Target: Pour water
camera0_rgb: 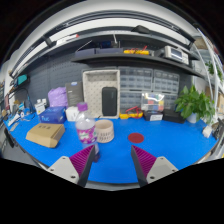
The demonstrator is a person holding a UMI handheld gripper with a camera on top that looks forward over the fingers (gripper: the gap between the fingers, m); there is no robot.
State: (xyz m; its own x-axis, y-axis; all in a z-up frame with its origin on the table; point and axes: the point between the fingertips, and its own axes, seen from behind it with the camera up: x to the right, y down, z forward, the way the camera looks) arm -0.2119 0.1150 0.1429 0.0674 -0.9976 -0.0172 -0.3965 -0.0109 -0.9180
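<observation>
The gripper [112,163] is open and holds nothing. Just ahead of its left finger, a water bottle [86,127] partly hides a cup [104,131] on the blue tabletop [150,140].

Gripper [113,163] jaws apparently wide apart, empty.

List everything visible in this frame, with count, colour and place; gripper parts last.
bottle: 1, clear with purple cap and pink label, just ahead of the left finger
cup: 1, pale, right beside the bottle
red disc: 1, red, on the table beyond the right finger
cardboard box: 1, tan, left of the bottle
purple object: 1, purple, behind the box; type unclear
plant: 1, green, far right of the table
table: 1, blue top
shelf: 1, dark, on the back wall
gripper: 1, open, nothing between its magenta pads
</observation>
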